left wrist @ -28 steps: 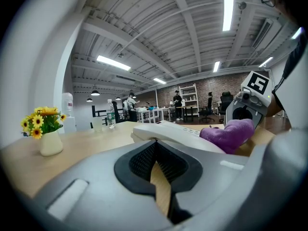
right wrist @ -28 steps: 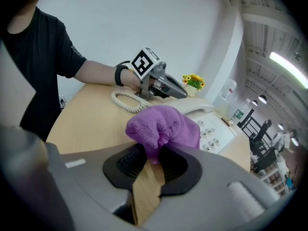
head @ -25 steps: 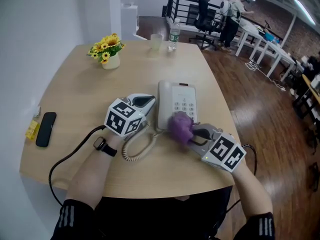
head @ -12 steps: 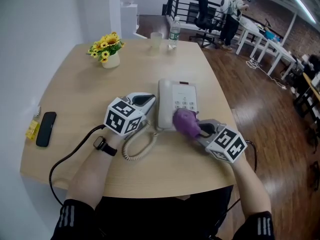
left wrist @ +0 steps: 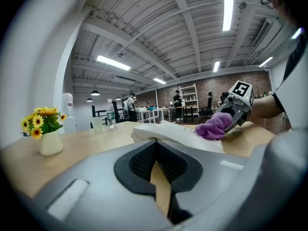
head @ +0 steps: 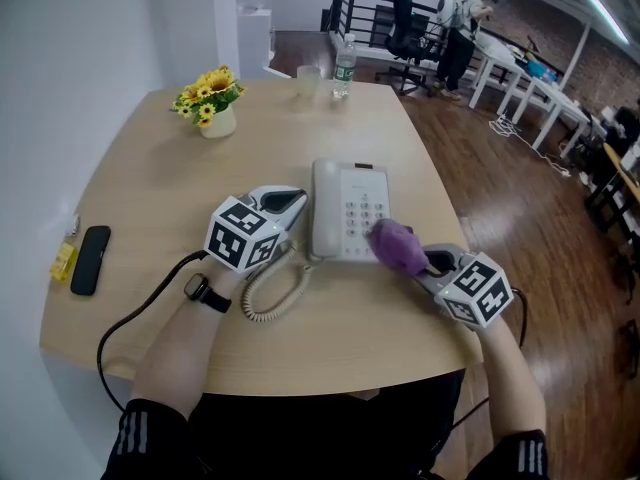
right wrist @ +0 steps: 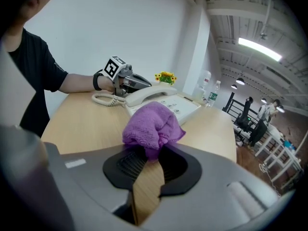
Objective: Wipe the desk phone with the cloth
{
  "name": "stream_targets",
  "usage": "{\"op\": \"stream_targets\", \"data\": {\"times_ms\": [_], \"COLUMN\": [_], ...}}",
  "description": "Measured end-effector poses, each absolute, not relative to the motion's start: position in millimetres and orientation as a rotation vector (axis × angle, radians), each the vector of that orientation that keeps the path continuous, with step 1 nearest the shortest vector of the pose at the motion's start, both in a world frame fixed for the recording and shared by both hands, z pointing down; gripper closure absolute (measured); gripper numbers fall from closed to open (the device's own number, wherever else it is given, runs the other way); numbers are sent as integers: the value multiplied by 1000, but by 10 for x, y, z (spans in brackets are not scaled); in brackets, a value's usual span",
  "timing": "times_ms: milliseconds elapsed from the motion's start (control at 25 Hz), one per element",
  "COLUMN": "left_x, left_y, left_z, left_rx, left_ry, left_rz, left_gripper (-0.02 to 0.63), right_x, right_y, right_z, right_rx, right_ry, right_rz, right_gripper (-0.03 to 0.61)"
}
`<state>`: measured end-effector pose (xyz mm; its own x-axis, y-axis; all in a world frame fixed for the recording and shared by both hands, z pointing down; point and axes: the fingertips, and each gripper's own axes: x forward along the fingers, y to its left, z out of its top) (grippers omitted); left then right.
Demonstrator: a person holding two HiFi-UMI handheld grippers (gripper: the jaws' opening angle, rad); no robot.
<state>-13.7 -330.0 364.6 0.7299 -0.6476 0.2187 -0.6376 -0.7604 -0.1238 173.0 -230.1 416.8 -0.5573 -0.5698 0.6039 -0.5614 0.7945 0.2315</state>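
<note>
Starting at the far left of the tabletop [head: 150, 178], a small yellow thing [head: 64, 259] and a flat black device [head: 90, 258] are lying side by side near the edge, well apart from the action. Further back, a little white pot of yellow flowers [head: 210, 104] is standing upright. You're holding the left gripper [head: 290, 203] low over the tabletop, right up against the left side of the desk phone [head: 348, 218], where the handset is sitting in its cradle. In the left gripper view its jaws are sitting together at the tips with nothing caught between them, just a sliver of wood showing through the gap behind. The coiled cord [head: 270, 293] is looping out on the tabletop just beside that gripper, on your side of the phone. At the far edge, a clear cup [head: 308, 81] and a water bottle [head: 344, 64] are standing near each other. The phone itself is lying flat around the middle of the tabletop, keypad facing up. The purple cloth [head: 398, 246] is bunched into a wad and is touching the phone's near right corner, next to the keys. You're gripping it with the right gripper [head: 425, 261], whose jaws are clamping down on the tail of the cloth [right wrist: 151, 124] while the rest is puffing out in front.
</note>
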Motion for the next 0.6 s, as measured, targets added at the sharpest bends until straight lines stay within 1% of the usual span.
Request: {"op": "stream_targets", "data": {"times_ms": [200, 320, 480, 600], "left_x": [-137, -135, -148, -142], "left_y": [-3301, -3303, -3305, -3298], "left_z": [3648, 3651, 3643, 3646], "left_rx": [-2890, -2890, -2886, -2887], "left_ry": [1070, 1069, 1076, 1074], "left_rz": [-385, -387, -386, -384], "left_gripper": [620, 620, 620, 620], "right_x": [1915, 1967, 1943, 2017], "right_y": [-2310, -2379, -2616, -2857], "right_z": [4083, 3893, 3562, 3475], "right_rx": [896, 951, 1060, 1177], "right_ry": [-2271, -2334, -2471, -2504], "right_rz": [-24, -25, -24, -33], "right_gripper": [494, 494, 494, 494]}}
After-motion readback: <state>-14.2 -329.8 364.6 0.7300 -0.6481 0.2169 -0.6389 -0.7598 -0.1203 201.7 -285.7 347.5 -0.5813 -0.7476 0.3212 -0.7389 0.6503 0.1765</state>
